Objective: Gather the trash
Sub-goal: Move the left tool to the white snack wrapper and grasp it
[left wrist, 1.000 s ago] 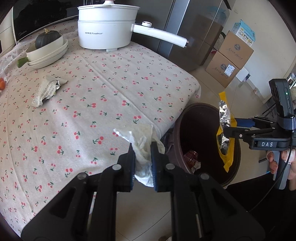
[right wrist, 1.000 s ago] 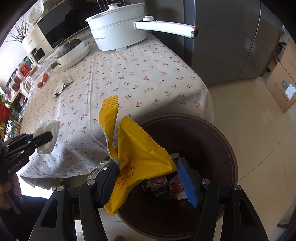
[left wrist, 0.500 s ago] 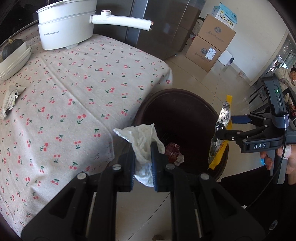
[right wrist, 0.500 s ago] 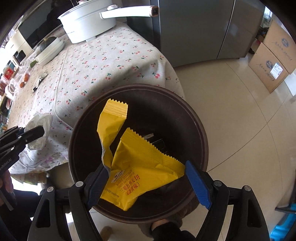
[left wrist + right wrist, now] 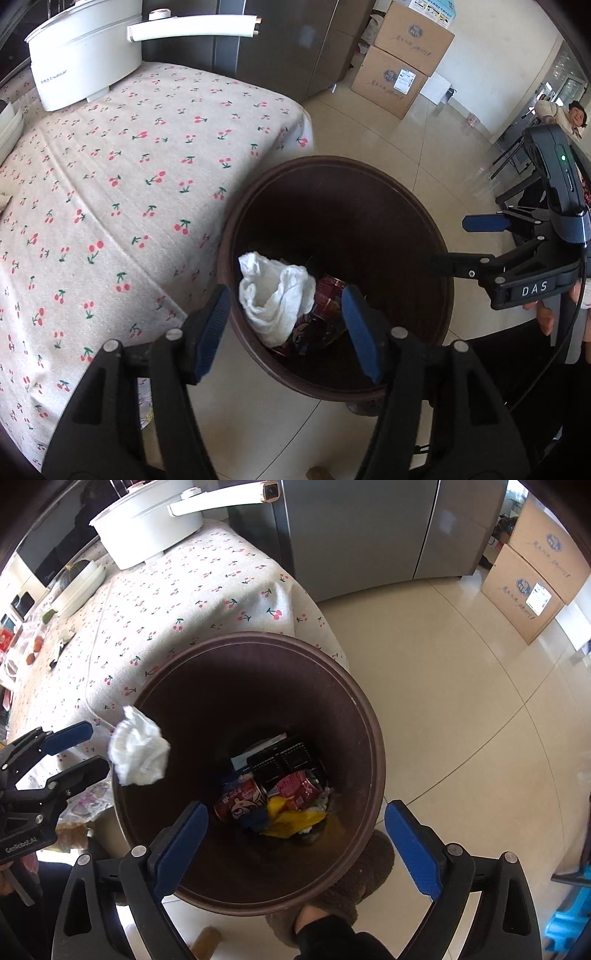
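A crumpled white tissue [image 5: 275, 295] [image 5: 138, 753] hangs loose over the near side of the brown trash bin [image 5: 436, 254] [image 5: 369, 716], just off my left gripper's fingertips and touching neither pad. My left gripper [image 5: 286, 332] [image 5: 88, 751] is over the bin's edge, its jaws opening. My right gripper [image 5: 295, 849] [image 5: 454, 243] points down into the bin, jaws opening wide with nothing between them. The yellow wrapper [image 5: 295, 819] lies at the bin's bottom among red cans [image 5: 240, 805].
A table with a cherry-print cloth [image 5: 110, 192] stands against the bin, with a white long-handled pot [image 5: 85, 55] and a small wrapper [image 5: 61, 646] on it. Cardboard boxes [image 5: 402, 62] and a grey fridge [image 5: 354, 528] stand behind. A slippered foot [image 5: 351, 882] is beside the bin.
My left gripper has moved over the bin and opened, letting the tissue go. My right gripper has opened wider, and the yellow wrapper has dropped from it to the bin's bottom.
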Available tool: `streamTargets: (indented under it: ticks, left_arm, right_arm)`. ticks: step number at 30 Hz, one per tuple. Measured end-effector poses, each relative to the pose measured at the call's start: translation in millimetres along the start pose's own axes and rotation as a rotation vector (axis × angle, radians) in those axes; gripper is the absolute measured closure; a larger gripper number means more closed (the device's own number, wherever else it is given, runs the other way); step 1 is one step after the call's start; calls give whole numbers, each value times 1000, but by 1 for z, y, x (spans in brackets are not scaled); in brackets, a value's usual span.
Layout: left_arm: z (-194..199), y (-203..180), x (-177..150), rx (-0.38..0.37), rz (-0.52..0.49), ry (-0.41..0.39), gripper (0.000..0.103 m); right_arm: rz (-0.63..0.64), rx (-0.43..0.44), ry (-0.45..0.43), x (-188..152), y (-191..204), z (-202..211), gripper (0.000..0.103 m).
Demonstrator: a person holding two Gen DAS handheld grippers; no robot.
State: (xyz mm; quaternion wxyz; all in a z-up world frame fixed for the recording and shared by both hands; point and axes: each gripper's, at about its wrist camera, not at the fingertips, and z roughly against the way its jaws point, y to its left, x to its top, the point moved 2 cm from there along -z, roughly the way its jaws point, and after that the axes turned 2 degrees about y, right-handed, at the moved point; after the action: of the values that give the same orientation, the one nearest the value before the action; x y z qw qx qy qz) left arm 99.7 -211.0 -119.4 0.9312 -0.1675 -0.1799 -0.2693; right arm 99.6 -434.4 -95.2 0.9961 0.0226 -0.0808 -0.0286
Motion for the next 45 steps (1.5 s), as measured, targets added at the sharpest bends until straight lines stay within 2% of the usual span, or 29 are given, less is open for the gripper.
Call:
streamTargets:
  ticks: [3,11,20,24,28,34,37,40,45]
  left_arm:
    - [3,4,0,29,0,-6,29]
    - [12,26,-8,109,31,9,16]
    - [48,90,-12,190,151,-4,15]
    - [63,132,-11,223,228,-7,15]
    - [72,174,-6,291,267,-6,15]
    - [70,244,7,383,306,-6,15]
    - [59,276,14,417,321,-2,15]
    - [47,301,21,419,327,-13,15]
    - [34,324,31,366,337,-53,16]
  right_arm:
    - [0,-4,1,0,0,0,5]
    - [21,-6,0,6,12,1,5]
    - [83,3,-10,30,51,5,4]
    - [138,20,-31,49,83,12,4]
    - [205,45,-46,68,119,14,4]
    - [309,40,-41,85,163,7,4]
    - [330,38,-36,91,170,4,4]
    - [321,38,-34,97,170,3,4]
    - [299,45,-29,105,167,1,4]
